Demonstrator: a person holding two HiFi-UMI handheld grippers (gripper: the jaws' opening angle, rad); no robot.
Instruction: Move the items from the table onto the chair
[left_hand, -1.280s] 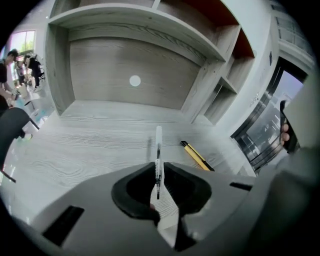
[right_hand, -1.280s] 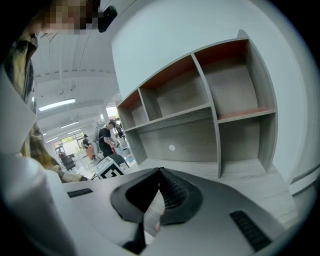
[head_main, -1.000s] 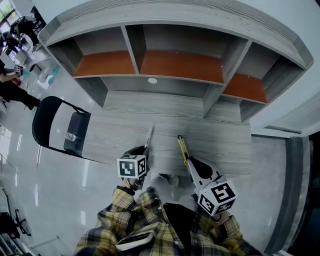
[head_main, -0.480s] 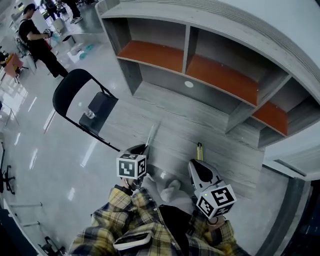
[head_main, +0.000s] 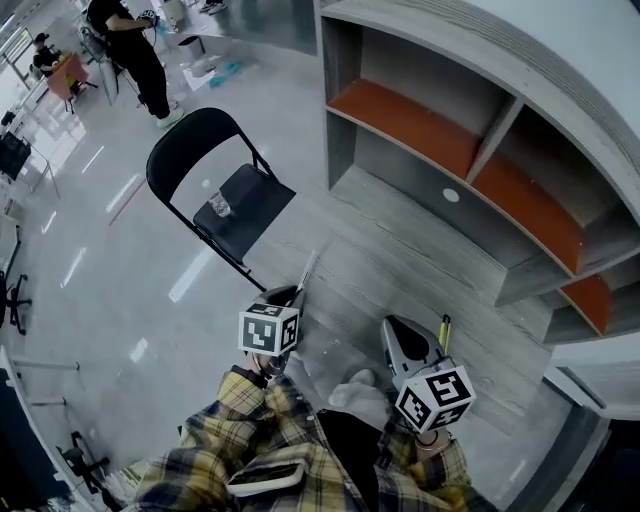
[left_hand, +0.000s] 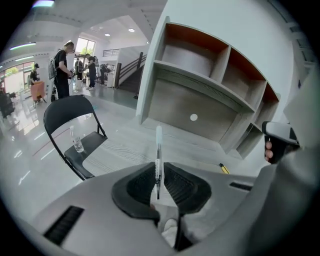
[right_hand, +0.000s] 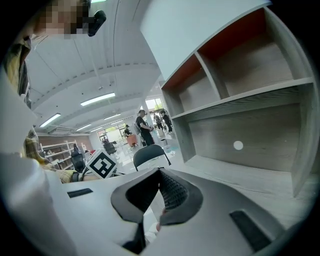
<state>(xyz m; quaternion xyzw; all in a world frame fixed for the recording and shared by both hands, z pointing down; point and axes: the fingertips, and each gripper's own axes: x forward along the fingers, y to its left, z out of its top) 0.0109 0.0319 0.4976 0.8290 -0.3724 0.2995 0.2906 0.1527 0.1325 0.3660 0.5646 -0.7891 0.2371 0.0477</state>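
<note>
The L tool is clamped on a thin pen. In the left gripper view it is seen that only the pen's lower end is pinched btw. the pads, and most of its length stands out beyond them. The R tool is closed on itself w/ nothing inside. The chair stands beside the tabletop, at approx. 11 o'clock from the L tool in the head view. A clear bottle is set upright on its seat. A yellow marker lies on the tabletop just beside the R tool, at 3 o'clock.

Risks, as judged:
- The pen can be turned or pulled out of the short grip if its free end is bumped, e.g. against the chair back during the approach.
- If it is released from too high or near the seat's edge, it can be lost to the floor, since the body is round and rolls easily.
- The bottle can be tipped if the pen's long end is swept across the seat.
- The marker cannot be taken until the R tool is opened.
</note>
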